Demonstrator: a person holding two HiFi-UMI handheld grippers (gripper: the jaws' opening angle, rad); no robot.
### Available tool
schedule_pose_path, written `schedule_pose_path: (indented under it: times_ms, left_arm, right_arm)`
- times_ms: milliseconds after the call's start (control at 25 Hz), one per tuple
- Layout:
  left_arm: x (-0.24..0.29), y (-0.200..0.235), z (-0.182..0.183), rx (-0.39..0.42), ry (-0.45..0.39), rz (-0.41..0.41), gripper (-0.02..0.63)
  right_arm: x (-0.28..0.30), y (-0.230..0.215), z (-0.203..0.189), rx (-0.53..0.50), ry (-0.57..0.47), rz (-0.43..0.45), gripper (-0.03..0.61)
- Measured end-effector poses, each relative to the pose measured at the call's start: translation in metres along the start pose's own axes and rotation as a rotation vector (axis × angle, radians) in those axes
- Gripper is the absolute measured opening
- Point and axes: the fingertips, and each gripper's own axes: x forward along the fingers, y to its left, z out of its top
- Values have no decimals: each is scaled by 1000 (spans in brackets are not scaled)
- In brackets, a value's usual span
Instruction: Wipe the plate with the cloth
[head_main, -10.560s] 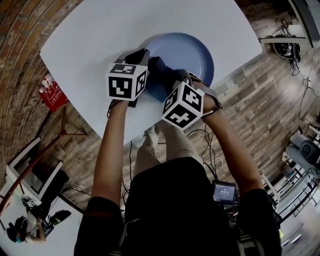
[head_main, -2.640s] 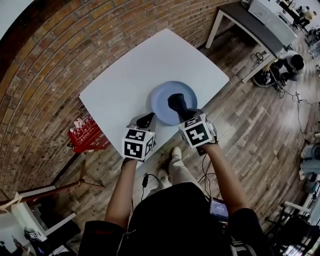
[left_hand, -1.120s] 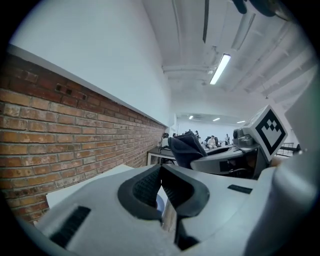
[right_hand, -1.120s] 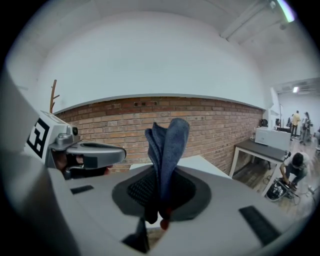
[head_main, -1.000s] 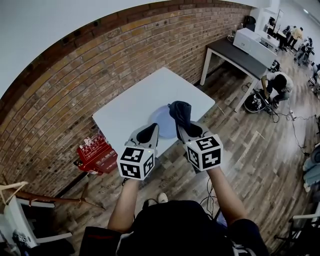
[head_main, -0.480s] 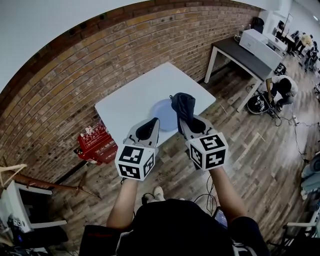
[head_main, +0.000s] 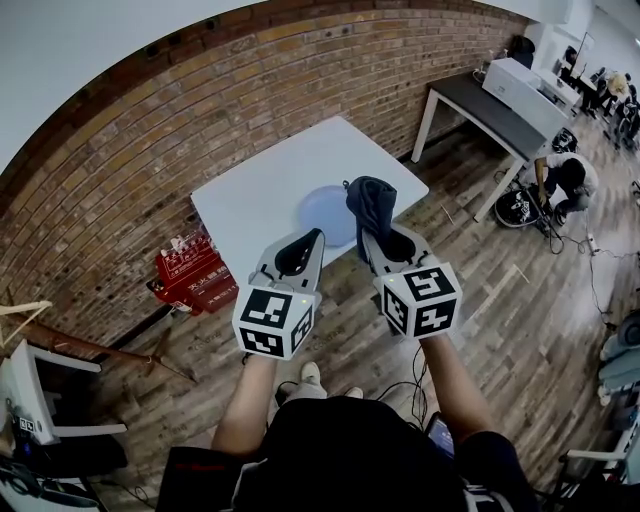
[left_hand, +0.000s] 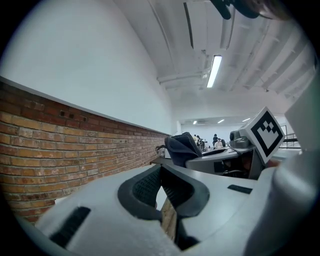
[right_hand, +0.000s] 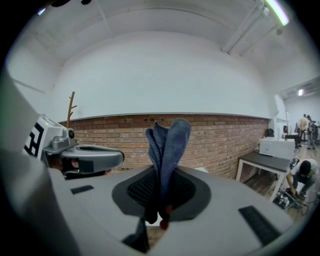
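Blue plate (head_main: 322, 214) flat on white counter (head_main: 262, 190), toward its near edge. Dark blue cloth (head_main: 372, 208) off plate, pinched upright in right tongs (head_main: 377, 240), folds sticking out past tips. Left tongs (head_main: 303, 252) just left of right tongs, closed, tips meeting, nothing between. Both over wood floor (head_main: 480, 270), near side of counter. Brick wall (head_main: 150, 130) beyond.

Pale blue plate (head_main: 325, 210) on a white table (head_main: 262, 190); the cloth (right_hand: 170, 145) is dark denim-blue — possibly faintly ribbed; red-brown brick wall (head_main: 150, 130) behind.
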Motion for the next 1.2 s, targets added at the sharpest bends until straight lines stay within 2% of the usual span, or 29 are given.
schedule_pose_path:
  times_ms: [560,1200]
  left_arm:
    - [-33,-33,3,21,-29,41,20]
    - [-40,-32,7,39,-31,62,20]
  right_arm:
    - [-42,17,-7,-22,-32,31,54]
    - [-42,23,-3,-27,-46,63,55]
